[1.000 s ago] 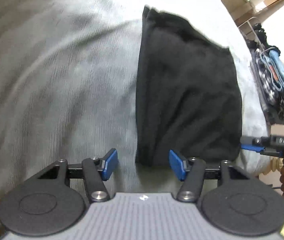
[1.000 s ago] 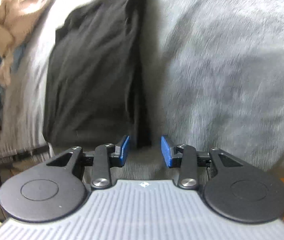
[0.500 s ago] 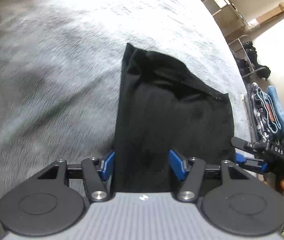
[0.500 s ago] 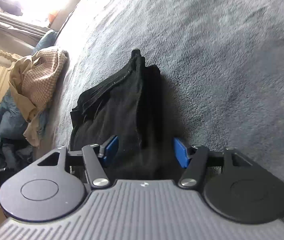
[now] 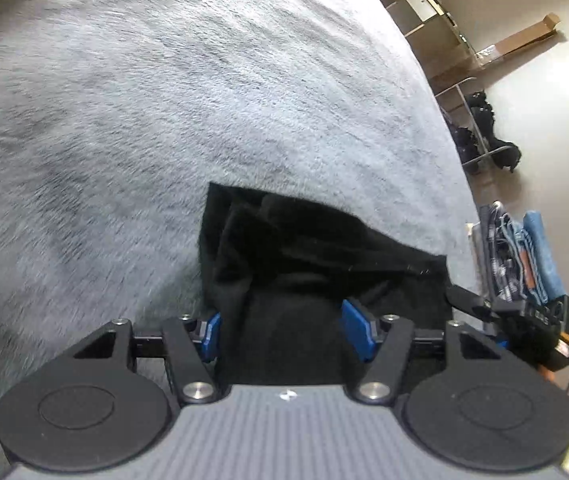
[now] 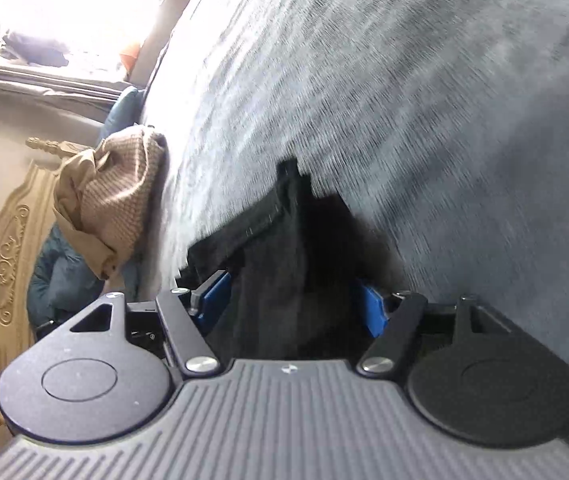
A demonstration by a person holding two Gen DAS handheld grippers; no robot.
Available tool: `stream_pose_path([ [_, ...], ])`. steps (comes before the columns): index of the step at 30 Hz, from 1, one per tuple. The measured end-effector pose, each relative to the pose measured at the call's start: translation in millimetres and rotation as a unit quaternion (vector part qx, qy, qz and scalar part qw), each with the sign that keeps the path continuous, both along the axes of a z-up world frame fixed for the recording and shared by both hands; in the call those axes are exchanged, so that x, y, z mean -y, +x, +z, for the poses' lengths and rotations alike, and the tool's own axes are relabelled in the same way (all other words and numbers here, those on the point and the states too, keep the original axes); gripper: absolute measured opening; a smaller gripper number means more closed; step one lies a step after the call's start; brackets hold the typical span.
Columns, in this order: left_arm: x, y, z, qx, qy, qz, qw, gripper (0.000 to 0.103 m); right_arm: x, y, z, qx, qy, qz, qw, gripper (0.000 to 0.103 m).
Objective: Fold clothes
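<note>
1. Grey fleece blanket [image 5: 172,112] covers the whole work surface; soft, fuzzy, will drag a bit on cloth slid across it.
2. Black garment [image 5: 304,264] lies on the blanket, already folded into a compact multi-layer rectangle, near the blanket edge. Judged light, limp, thick-ish knit, not slippery; the layers will splay if only the top one is pinched.
3. Left gripper [image 5: 280,332] is at the garment's near edge, jaws opening, black fabric between the blue pads but not visibly pressed: released, nothing carried.
4. Right gripper [image 6: 290,308] is at the other near corner, jaws also opening, cloth between the pads with a gap either side: released.
5. Best hold: near-edge corners, through all layers, one gripper per corner, so the stack lifts flat.
6. Side clutter: folded jeans pile [image 5: 524,256] beyond the blanket edge; tan knit garment [image 6: 116,200] heaped by the headboard [image 6: 8,264].
</note>
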State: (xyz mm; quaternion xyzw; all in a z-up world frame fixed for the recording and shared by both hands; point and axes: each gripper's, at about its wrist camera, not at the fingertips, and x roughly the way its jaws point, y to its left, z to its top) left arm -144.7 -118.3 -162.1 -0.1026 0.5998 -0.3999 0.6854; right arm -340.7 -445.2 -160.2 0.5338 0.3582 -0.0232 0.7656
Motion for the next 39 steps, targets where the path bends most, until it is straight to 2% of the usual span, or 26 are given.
stream_pose_path([
  [2, 4, 8, -4, -0.010, -0.019, -0.002, 0.9998, 0.070, 3, 13, -2, 0.009, -0.003, 0.003, 1.000, 0.067],
  [8, 12, 22, -12, -0.035, -0.057, 0.022, 0.9975, 0.071, 14, 41, -9, 0.033, 0.004, 0.012, 0.999, 0.067],
  [10, 9, 16, -10, -0.033, -0.063, 0.009, 0.9974, 0.067, 16, 40, -9, 0.037, 0.007, 0.023, 0.999, 0.067],
  [14, 3, -3, -13, -0.048, -0.074, -0.038, 0.9953, 0.066, 10, 22, -8, 0.034, 0.028, 0.069, 0.997, 0.067],
  [16, 4, -6, -15, -0.040, -0.073, -0.041, 0.9957, 0.063, 4, 14, -8, 0.028, 0.028, 0.090, 0.995, 0.066],
  [19, 11, 8, -22, -0.054, -0.088, -0.019, 0.9945, 0.055, -1, 14, -8, 0.026, 0.017, 0.096, 0.995, 0.064],
  [23, 26, 23, -29, -0.062, -0.095, -0.014, 0.9934, 0.043, 2, 37, -9, 0.037, 0.009, 0.094, 0.995, 0.058],
  [26, 30, 18, -26, -0.050, -0.091, -0.038, 0.9938, 0.041, -2, 51, -8, 0.030, -0.006, 0.105, 0.994, 0.048],
  [27, 30, 15, -24, -0.046, -0.089, -0.048, 0.9938, 0.040, -4, 49, -7, 0.024, -0.012, 0.110, 0.994, 0.038],
  [28, 31, 13, -24, -0.043, -0.085, -0.056, 0.9939, 0.034, -6, 47, -7, 0.018, -0.018, 0.115, 0.993, 0.029],
  [29, 34, 11, -23, -0.035, -0.077, -0.062, 0.9945, 0.031, -8, 44, -7, 0.011, -0.019, 0.115, 0.993, 0.025],
  [30, 38, 10, -22, -0.024, -0.067, -0.068, 0.9951, 0.023, -9, 40, -7, 0.008, -0.018, 0.110, 0.994, 0.020],
  [31, 44, 10, -21, -0.013, -0.058, -0.072, 0.9956, 0.017, -11, 39, -8, 0.006, -0.024, 0.107, 0.994, 0.017],
  [34, 50, 4, -11, 0.025, -0.047, -0.080, 0.9954, 0.012, -22, 45, 1, 0.005, -0.079, 0.120, 0.990, 0.013],
  [36, 48, -12, 5, 0.068, -0.053, -0.095, 0.9917, 0.010, -30, 44, 14, 0.017, -0.119, 0.136, 0.983, 0.013],
  [39, 40, -30, 25, 0.089, -0.068, -0.091, 0.9895, 0.009, -37, 30, 31, 0.049, -0.135, 0.134, 0.981, 0.012],
])
